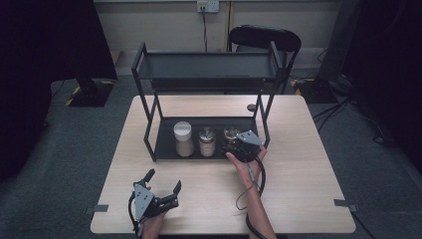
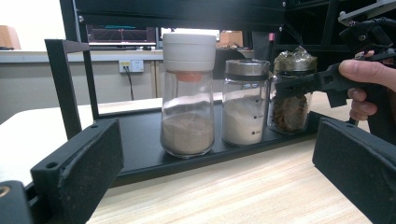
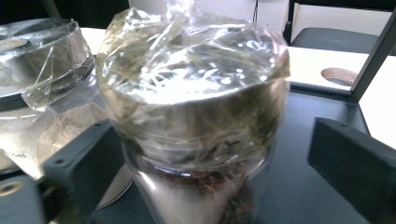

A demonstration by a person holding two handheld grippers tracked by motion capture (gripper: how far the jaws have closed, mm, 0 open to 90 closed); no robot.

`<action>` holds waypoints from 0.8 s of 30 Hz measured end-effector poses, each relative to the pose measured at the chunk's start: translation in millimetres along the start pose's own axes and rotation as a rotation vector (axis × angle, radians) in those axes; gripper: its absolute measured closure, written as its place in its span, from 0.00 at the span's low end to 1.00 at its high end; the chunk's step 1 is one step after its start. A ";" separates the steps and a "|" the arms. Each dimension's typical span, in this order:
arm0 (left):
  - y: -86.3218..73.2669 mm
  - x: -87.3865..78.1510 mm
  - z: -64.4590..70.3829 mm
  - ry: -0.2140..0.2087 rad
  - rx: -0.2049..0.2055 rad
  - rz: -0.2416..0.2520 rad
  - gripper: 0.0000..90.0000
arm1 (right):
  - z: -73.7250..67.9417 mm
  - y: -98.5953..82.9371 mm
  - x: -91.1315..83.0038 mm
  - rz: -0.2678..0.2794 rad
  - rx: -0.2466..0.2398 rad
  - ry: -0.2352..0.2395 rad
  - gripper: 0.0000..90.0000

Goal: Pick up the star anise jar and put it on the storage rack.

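Observation:
A black two-tier rack (image 1: 164,149) stands on the wooden table. Its lower shelf (image 2: 135,135) holds three jars in a row. At the left is a white-capped jar of tan powder (image 1: 183,139) (image 2: 187,107). In the middle is a metal-lidded jar of white powder (image 1: 207,142) (image 2: 243,102) (image 3: 32,93). At the right is a plastic-wrapped jar of brown pieces (image 1: 230,133) (image 2: 290,105) (image 3: 196,116). My right gripper (image 1: 235,146) (image 3: 217,158) (image 2: 289,91) is open, its jaws on either side of the wrapped jar. My left gripper (image 1: 163,179) (image 2: 217,182) is open near the table's front left, facing the jars.
The rack's upper shelf (image 1: 206,67) overhangs the jars. A small dark round disc (image 1: 251,107) (image 3: 340,75) lies on the table behind the rack. A black chair (image 1: 264,37) stands beyond the table. Bare tabletop lies in front of the rack.

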State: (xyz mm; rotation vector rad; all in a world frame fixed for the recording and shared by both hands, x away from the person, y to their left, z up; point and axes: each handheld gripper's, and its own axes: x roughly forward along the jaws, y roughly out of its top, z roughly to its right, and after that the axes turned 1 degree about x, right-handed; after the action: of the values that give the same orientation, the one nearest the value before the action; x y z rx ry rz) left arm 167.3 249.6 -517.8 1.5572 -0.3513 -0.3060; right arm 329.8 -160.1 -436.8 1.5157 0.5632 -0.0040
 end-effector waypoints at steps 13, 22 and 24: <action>-0.1 0.0 0.0 0.000 0.000 0.000 0.01 | -0.7 -5.4 -2.4 0.029 0.002 0.002 0.00; 0.0 0.0 0.2 0.001 0.000 0.000 0.01 | -7.7 -8.5 -5.5 0.047 -0.023 -0.052 0.00; 0.0 0.0 0.2 0.001 0.000 0.000 0.01 | -7.4 -9.1 -6.5 0.051 -0.027 -0.052 0.00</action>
State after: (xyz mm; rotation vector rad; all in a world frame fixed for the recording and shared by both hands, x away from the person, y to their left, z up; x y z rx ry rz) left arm 167.3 249.4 -517.9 1.5572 -0.3506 -0.3049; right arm 318.4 -156.1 -442.7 1.4989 0.4811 0.0037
